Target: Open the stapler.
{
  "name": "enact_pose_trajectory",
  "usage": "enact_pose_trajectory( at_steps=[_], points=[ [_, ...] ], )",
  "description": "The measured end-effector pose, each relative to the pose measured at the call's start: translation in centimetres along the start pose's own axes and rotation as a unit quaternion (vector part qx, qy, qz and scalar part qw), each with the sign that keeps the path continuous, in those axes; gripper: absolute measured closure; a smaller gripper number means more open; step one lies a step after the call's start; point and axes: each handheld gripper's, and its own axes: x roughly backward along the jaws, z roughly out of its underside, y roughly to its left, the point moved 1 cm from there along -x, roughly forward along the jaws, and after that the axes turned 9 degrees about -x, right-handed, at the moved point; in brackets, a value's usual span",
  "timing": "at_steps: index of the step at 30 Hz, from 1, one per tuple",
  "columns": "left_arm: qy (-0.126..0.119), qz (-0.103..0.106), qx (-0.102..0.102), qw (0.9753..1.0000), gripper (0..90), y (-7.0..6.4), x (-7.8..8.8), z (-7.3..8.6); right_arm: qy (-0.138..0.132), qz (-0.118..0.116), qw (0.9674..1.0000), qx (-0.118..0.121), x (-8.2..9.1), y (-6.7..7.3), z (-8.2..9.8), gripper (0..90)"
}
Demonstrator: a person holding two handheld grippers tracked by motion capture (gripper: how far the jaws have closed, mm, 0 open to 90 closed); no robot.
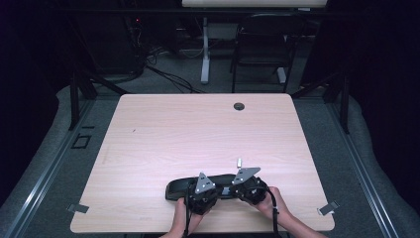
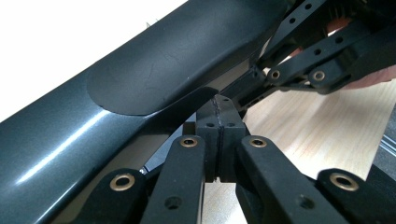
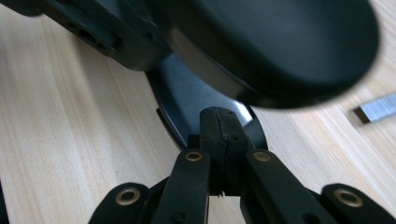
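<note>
**Both grippers down on the long black stapler at the table's near edge**

Low in the high view, just right of centre, two forearms come up from the bottom edge and angle inward toward each other. The left hand [image 1: 184,218] is wrapped around the left gripper [image 1: 202,191], its grey three-cornered plate tilted up and facing the camera. The right hand [image 1: 271,204] holds the right gripper [image 1: 247,184] just beside it, with its plate tipped a little more to the right. Both grippers point away from the person, at the same object.

That object is a long, dark, glossy stapler [image 1: 176,189], lying flat on the pale wooden table [image 1: 198,129] in the lower middle of the frame, stretched left to right under both grippers.

In the left gripper view the jaws are clenched, pad against pad at the centre of the frame, their tips tucked under the edge of the stapler [image 2: 154,79], which sweeps from lower left to upper right. Whether anything is pinched there, I cannot tell. The right gripper sits in the upper right corner of that view.

In the right gripper view the jaws are also pressed fully together, tips against the stapler's [image 3: 280,46] lower part. A small strip of staples [image 3: 376,108] lies on the wood at the right edge.
</note>
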Motion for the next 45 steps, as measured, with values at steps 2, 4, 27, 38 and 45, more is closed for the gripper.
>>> enact_pose_trajectory(
  at_steps=[2, 4, 27, 38, 45],
  points=[
    [-0.004, -0.008, 0.0, 1.0, 90.0, -0.2, -0.1, 0.0, -0.018, -0.013, 0.9997, -0.012, -0.3, 0.2, 0.1, 90.0],
    [-0.006, -0.002, -0.002, 1.0, 90.0, -0.2, -0.1, 0.0, -0.006, -0.016, 0.9999, 0.0, -0.1, 0.1, 0.1, 90.0],
    [-0.022, 0.0, 0.038, 0.999, 90.0, 0.1, -1.0, 0.4, -0.02, -0.023, 0.9994, -0.017, 0.0, -0.3, 0.5, 90.0],
    [-0.038, -0.041, 0.024, 0.9982, 90.0, -0.8, -1.4, 0.5, -0.023, -0.011, 0.9996, -0.014, -0.1, 0.0, 0.5, 90.0],
    [-0.069, -0.047, 0.011, 0.9964, 90.0, -0.8, -0.6, -0.4, -0.023, -0.02, 0.9991, -0.03, -0.1, -0.1, 0.6, 90.0]
  ],
)
